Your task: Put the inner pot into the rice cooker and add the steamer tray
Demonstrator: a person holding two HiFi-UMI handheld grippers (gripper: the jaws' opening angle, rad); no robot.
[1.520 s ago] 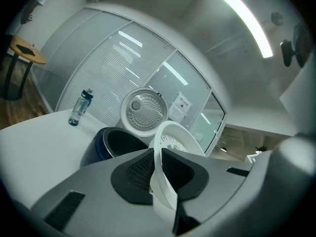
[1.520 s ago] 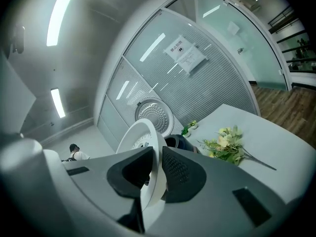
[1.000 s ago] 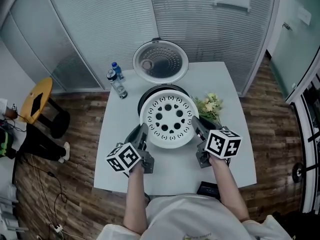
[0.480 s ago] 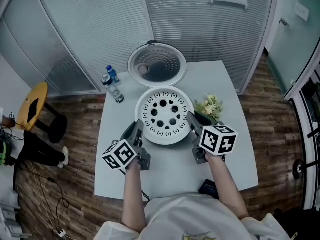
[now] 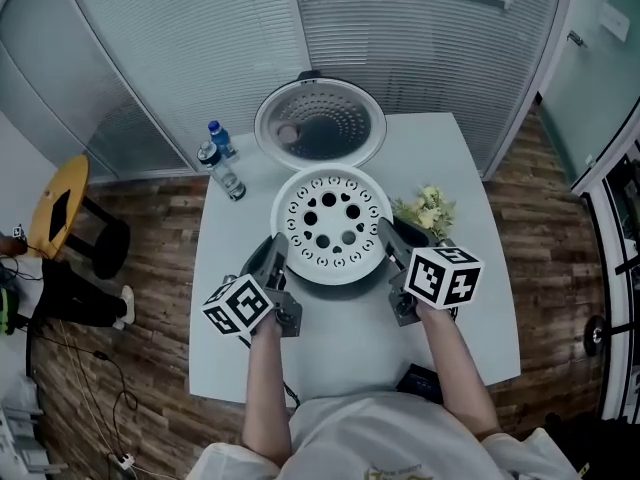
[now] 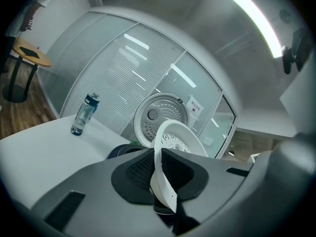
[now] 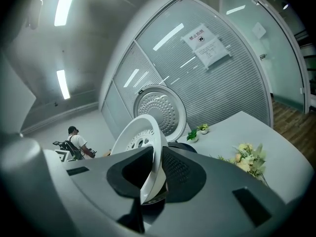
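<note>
I judge this to be the last step: the tray [image 5: 331, 226] is in my two claws over the mouth of the cooker [image 5: 378, 276], whose lid [image 5: 320, 123] stands thrown back behind it. I cannot see the pot, since the tray covers the whole opening, but with the tray this far along I take it the pot is already inside. My left claw [image 5: 273, 258] is clenched on the tray's near-left rim. In the left gripper view the white rim runs edge-on between the two dark pads, which press on it from both sides with only the rim's thickness between them. My right claw [image 5: 393, 243] grasps the near-right rim the same way, with a narrow gap and the pads hard on the plastic. The tray hangs about flat between them. Only a dark sliver of the cooker shows under the tray's near edge, so I cannot tell whether the tray already rests on the pot's lip or hangs just above it. The next move, as I see it, calls for lowering both sides evenly, so the tray drops square into the opening and does not catch on one side. Then I would let go with both claws together and draw them back over the table [image 5: 470, 218] without dragging the rim.
</note>
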